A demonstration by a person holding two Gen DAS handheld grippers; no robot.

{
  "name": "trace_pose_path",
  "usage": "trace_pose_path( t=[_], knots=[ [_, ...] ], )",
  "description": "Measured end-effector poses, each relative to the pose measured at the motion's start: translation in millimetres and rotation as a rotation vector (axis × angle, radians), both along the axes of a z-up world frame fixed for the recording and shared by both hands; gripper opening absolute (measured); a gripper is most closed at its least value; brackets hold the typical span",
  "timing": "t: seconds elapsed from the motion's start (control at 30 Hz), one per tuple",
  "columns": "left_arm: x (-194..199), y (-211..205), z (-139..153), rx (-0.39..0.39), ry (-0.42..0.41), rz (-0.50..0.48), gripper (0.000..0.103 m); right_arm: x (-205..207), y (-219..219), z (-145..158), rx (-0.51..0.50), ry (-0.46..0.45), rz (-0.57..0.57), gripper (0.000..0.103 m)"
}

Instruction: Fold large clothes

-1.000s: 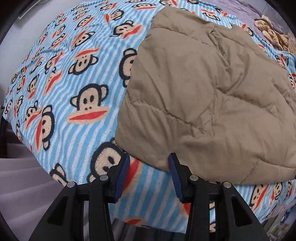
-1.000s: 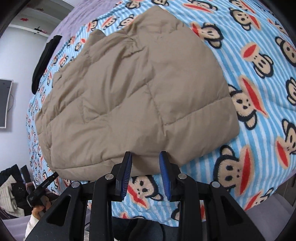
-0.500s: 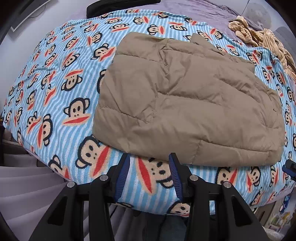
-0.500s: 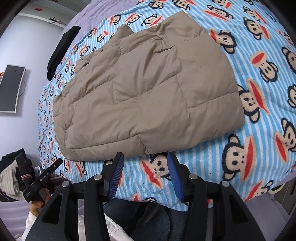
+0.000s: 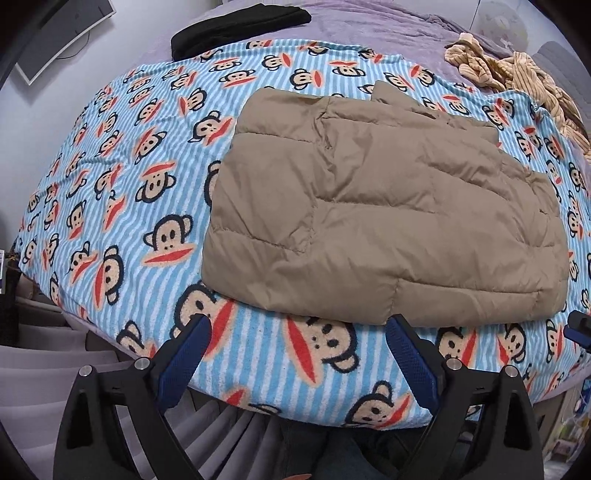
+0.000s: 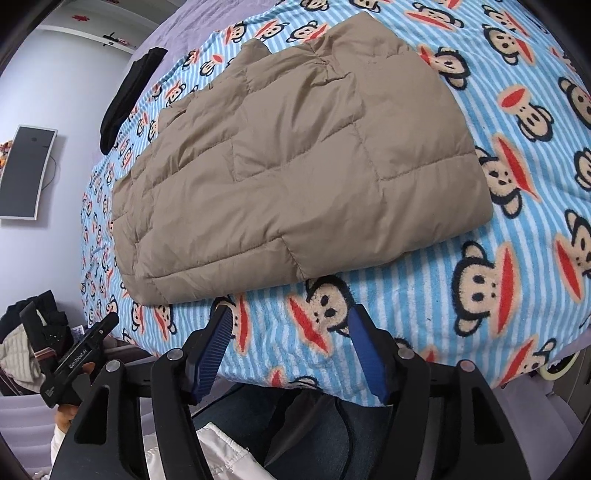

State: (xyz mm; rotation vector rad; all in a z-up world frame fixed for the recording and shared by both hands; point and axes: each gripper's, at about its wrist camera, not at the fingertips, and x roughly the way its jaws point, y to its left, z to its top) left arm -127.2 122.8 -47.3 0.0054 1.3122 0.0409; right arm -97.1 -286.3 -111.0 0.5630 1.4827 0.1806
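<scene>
Sizing Up the Folded Jacket for Its Next Grip

You are looking at a tan quilted jacket (image 5: 388, 221), lying folded into a thick slab on the monkey-print blanket (image 5: 122, 206) that is covering the bed, close to the near edge. Your left gripper (image 5: 297, 334) is hovering just short of that near edge with its blue pads spread wide and nothing between them. Your right gripper (image 6: 290, 325) is doing likewise, fingers parted and empty, pointing at the blanket just below the jacket's near hem.

Judging by the puffed panels and stitched seams, the jacket is looking light, soft and springy, and its smooth shell is probably slippery, so layers are likely to be sliding over each other if you are pinching only the top one. You are better off taking hold at the near corners, biting deep enough to be catching every layer, and along a stitched seam where the filling is thinner.

A black garment (image 5: 240, 27) is lying at the far side of the bed, and a heap of ribbed beige cloth (image 5: 517, 77) is sitting well apart to the far right; neither is getting in your way.
</scene>
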Motion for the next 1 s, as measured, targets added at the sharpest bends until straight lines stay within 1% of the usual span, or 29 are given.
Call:
trace_pose_path(
  t=[0.03, 0.13, 0.2, 0.37, 0.57, 0.7, 0.77, 0.87, 1.0],
  knots=[
    [4, 4, 0, -0.002, -0.003, -0.01, 0.096, 3, 4, 1, -0.004, -0.007, 0.0, 0.074],
    [18, 19, -3, -0.004, 0.005, -0.023, 0.096, 12, 22, 3, -0.016, -0.019, -0.004, 0.075],
    [29, 30, -5, -0.003, 0.008, -0.032, 0.096, 17, 37, 4, -0.016, -0.02, -0.009, 0.081],
    [55, 55, -14, -0.01, 0.042, -0.073, 0.096, 31, 78, 6, -0.043, -0.038, 0.005, 0.081],
    [77, 75, -27, -0.027, 0.072, -0.11, 0.096, 44, 114, -1, -0.048, -0.012, -0.029, 0.083],
    [89, 82, -34, -0.047, 0.09, -0.133, 0.096, 49, 128, -1, -0.077, -0.011, -0.051, 0.086],
    [92, 82, -36, -0.046, 0.093, -0.148, 0.096, 51, 133, 1, -0.113, -0.022, -0.062, 0.094],
    [97, 80, -40, -0.032, 0.095, -0.155, 0.096, 55, 138, 5, -0.153, -0.047, -0.072, 0.094],
    [101, 79, -44, -0.035, 0.1, -0.127, 0.096, 62, 143, 5, -0.138, -0.029, -0.045, 0.094]
  ],
)
